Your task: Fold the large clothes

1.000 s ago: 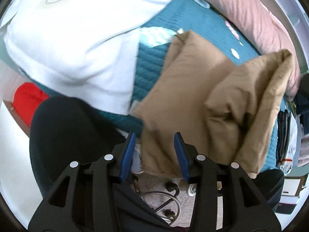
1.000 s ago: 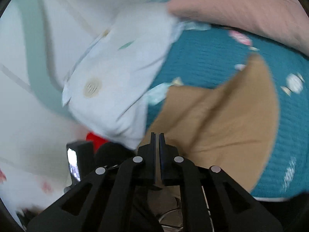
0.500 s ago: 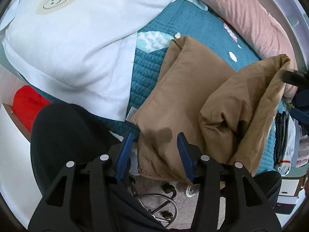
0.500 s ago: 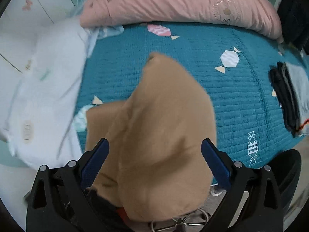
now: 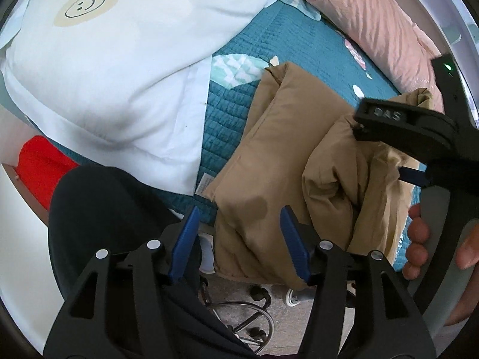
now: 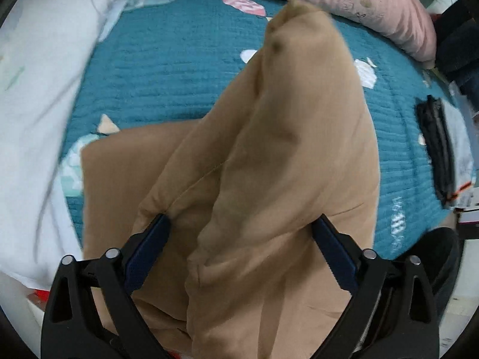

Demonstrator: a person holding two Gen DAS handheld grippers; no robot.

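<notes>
- The tan garment (image 5: 278, 149) is lying on the teal quilt (image 5: 227, 113) at the bed's near edge, its long axis running from the near edge away toward the pink bedding (image 5: 374, 21); one flat layer is on the quilt and a bulky fold is heaped along its right side.
- The left claw (image 5: 239, 239) is hovering over the near hem, pointing steeply down. Its jaws have just been opening and are now standing part-spread; the hem is lying below the gap, but the pads are not pressing on it.
- The right claw (image 6: 239, 254) is sitting over the heaped fold. Its jaws have just been narrowing slightly from a wide spread and are straddling the ridge of cloth; the blue pads are looking close to the fabric on both sides, not yet pinching as far as I can judge.
- Judgement: the right claw is nearer the loose fold, which is lying directly under it, so the next grasp is probably its own.
- The white pillow (image 5: 113, 68) is lying just left of the garment.
</notes>
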